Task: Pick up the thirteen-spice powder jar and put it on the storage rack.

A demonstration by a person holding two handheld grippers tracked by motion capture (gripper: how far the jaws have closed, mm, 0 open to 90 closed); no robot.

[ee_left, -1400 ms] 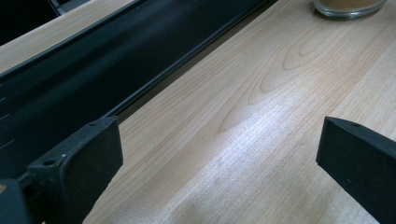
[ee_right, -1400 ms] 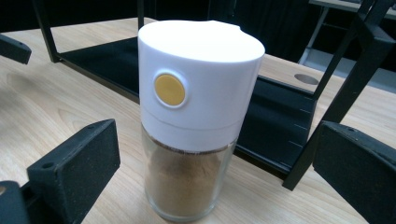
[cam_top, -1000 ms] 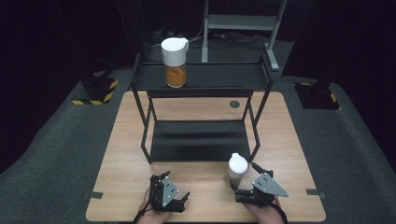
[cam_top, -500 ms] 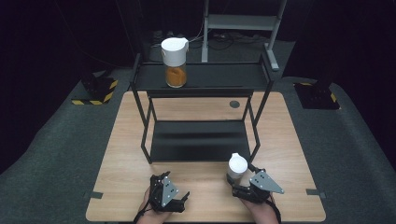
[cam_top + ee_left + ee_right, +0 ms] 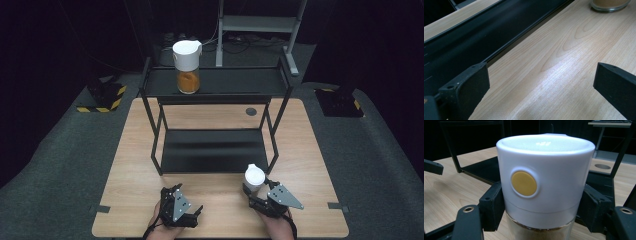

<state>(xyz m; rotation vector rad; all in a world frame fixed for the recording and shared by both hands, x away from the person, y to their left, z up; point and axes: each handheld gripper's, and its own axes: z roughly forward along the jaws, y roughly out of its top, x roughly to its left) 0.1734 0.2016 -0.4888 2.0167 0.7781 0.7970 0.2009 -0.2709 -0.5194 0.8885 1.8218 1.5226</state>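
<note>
A glass spice jar [image 5: 254, 179] with a white cap stands on the wooden table near the shelf's front right leg. In the right gripper view the jar [image 5: 544, 185] shows a yellow button on its cap and brown powder below. My right gripper [image 5: 256, 192] has just closed its jaws, and both pads [image 5: 491, 205] press on the jar's sides. A second jar [image 5: 186, 66] with orange powder stands on the black shelf's top level. My left gripper [image 5: 194, 212] rests near the table's front edge, open, with bare wood between its jaws [image 5: 541, 82].
The black two-level metal shelf [image 5: 215, 150] stands mid-table, its lower tray just beyond both grippers. The table [image 5: 135, 165] has a round grommet hole [image 5: 251, 111] at the back. Dark carpet surrounds the table. The jar's base [image 5: 610, 5] shows in the left gripper view.
My right gripper moved slightly toward the near jar, lowered, and closed its jaws on it. The left gripper stayed in place.
</note>
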